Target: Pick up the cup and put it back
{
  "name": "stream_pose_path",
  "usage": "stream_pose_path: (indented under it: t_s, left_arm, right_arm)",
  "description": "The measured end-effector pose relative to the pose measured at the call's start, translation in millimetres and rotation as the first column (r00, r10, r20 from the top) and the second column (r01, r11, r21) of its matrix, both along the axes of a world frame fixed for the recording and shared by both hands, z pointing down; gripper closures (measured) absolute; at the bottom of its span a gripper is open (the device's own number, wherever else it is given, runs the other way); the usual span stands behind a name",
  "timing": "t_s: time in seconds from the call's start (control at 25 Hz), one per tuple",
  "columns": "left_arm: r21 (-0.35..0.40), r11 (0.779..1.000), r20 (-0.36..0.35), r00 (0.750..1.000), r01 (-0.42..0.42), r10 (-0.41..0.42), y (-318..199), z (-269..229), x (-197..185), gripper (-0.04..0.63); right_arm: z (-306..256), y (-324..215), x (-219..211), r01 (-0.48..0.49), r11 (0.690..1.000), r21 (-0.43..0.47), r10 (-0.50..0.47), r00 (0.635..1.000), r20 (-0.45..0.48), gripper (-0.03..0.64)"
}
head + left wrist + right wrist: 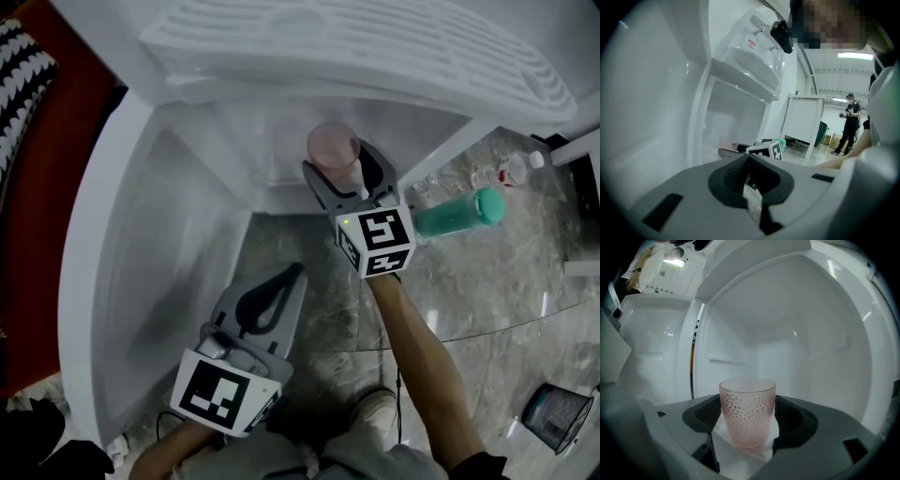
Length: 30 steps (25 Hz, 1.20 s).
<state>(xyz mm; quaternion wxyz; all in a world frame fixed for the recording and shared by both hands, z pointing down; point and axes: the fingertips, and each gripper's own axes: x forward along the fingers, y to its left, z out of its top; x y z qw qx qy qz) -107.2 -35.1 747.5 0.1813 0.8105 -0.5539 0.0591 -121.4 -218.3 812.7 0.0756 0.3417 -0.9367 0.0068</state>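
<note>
Clasping pink cup (747, 408): right tool (343, 167)

- white fridge shelf (752, 454): a pink dimpled cup (747, 411) stands upright on it.
- grey marble floor (487, 281): a green bottle (459, 214) and a clear bottle (511, 169) rest close to the fridge (122, 234); a dark basket (558, 412) sits well apart.

Pink dimpled cup (747, 408) stands upright between the right gripper (748, 423) jaws, with both dark pads (791, 416) against its sides. White compartment (787, 352) walls behind, white floor below.
</note>
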Motion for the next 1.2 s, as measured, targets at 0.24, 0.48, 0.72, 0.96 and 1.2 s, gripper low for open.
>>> stream_pose_path:
  t_s: [0.24, 0.48, 0.72, 0.96, 1.2]
  left_arm:
    - [0.013, 1.000, 0.022, 1.000, -0.003, 0.003, 2.4, -2.9, 4.2, 0.582]
    - [0.015, 1.000, 0.027, 1.000, -0.010, 0.010, 2.3, -5.0, 9.7, 0.581]
    - [0.054, 0.998, 0.064, 0.998, -0.021, 0.017, 1.3, -5.8, 10.5, 0.581]
    - [0.070, 0.997, 0.074, 0.997, -0.027, 0.022, 0.4, -11.8, 18.2, 0.582]
    - [0.077, 0.997, 0.058, 0.998, -0.011, 0.006, -4.7, -15.0, 24.7, 0.581]
  right_arm:
    - [-5.8, 5.3, 5.0, 0.007, 1.000, 0.000, -0.007, 1.000, -0.002, 0.255]
    - [-25.2, 23.1, 22.9, 0.018, 1.000, 0.015, -0.019, 0.999, 0.032, 0.256]
    - [-52.3, 53.3, 48.3, 0.035, 0.999, 0.037, -0.038, 0.996, 0.084, 0.256]
    - [-78.3, 95.5, 78.9, 0.033, 0.999, 0.034, -0.037, 0.989, 0.141, 0.256]
    - [-97.3, 125.7, 115.8, -0.010, 1.000, 0.009, 0.008, 0.983, 0.185, 0.256]
